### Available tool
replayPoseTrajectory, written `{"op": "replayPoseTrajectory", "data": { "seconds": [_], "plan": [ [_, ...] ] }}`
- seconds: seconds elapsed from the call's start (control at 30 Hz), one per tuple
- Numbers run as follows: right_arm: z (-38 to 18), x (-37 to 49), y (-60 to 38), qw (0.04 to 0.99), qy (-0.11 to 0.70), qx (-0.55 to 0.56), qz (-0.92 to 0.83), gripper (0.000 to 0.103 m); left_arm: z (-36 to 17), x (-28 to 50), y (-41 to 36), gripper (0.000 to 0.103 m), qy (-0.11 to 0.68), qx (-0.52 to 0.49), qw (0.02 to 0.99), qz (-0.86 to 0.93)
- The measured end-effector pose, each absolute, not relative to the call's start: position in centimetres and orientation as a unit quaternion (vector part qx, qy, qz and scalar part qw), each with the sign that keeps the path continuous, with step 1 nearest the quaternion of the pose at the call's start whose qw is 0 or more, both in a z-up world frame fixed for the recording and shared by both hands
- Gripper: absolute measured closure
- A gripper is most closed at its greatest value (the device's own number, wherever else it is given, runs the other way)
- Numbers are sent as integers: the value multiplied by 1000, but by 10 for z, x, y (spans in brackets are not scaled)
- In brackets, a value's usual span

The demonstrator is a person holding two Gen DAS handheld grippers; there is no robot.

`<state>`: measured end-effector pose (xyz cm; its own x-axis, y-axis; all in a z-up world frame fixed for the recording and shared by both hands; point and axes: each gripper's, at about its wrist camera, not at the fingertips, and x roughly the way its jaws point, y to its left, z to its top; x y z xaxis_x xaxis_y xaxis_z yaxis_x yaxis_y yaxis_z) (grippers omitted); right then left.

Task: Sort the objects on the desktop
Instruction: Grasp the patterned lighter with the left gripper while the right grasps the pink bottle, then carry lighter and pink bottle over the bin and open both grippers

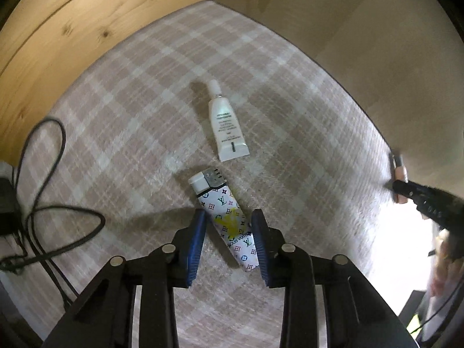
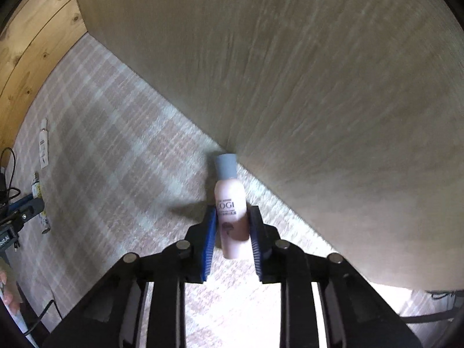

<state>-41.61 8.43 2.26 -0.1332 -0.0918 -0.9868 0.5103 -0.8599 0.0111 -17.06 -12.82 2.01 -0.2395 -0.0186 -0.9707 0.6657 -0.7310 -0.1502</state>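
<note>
A white patterned lighter [image 1: 224, 217] lies on the checked tablecloth between the blue pads of my left gripper [image 1: 229, 220], which is open around it; the right pad looks close to the lighter. A white cream tube [image 1: 227, 124] lies just beyond the lighter. My right gripper [image 2: 232, 217] is shut on a pink bottle with a grey cap [image 2: 230, 203], held beside the beige wall. In the left wrist view the right gripper [image 1: 406, 188] shows at the right edge with the bottle [image 1: 398, 165]. The lighter [image 2: 39, 197] and tube [image 2: 43, 145] show far left in the right wrist view.
A wooden panel [image 1: 58, 29] bounds the cloth at the back left and a beige wall [image 1: 348, 29] at the back right. Black cables [image 1: 43, 188] and a dark charger [image 1: 5, 203] lie at the left. The left gripper [image 2: 29, 206] shows at the left edge.
</note>
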Motion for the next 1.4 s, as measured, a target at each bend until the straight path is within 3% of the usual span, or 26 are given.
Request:
{"op": "replayPoseTrajectory", "data": {
  "seconds": [0.2, 0.67, 0.9, 1.37, 1.4],
  "plan": [
    [23, -402, 93, 198, 143, 635, -732, 83, 17, -181, -107, 80, 209, 583, 222, -753],
    [23, -335, 144, 178, 60, 649, -737, 83, 8, -162, -78, 82, 265, 589, 149, -749],
    [47, -302, 183, 165, 6, 638, -752, 83, 22, -171, -42, 82, 253, 584, 119, -762],
    [102, -223, 333, 59, -106, 600, -791, 83, 65, -236, 137, 82, 177, 587, -58, -788],
    [104, -216, 348, 45, -112, 598, -792, 83, 67, -198, 127, 82, 173, 587, -75, -787]
  ]
}}
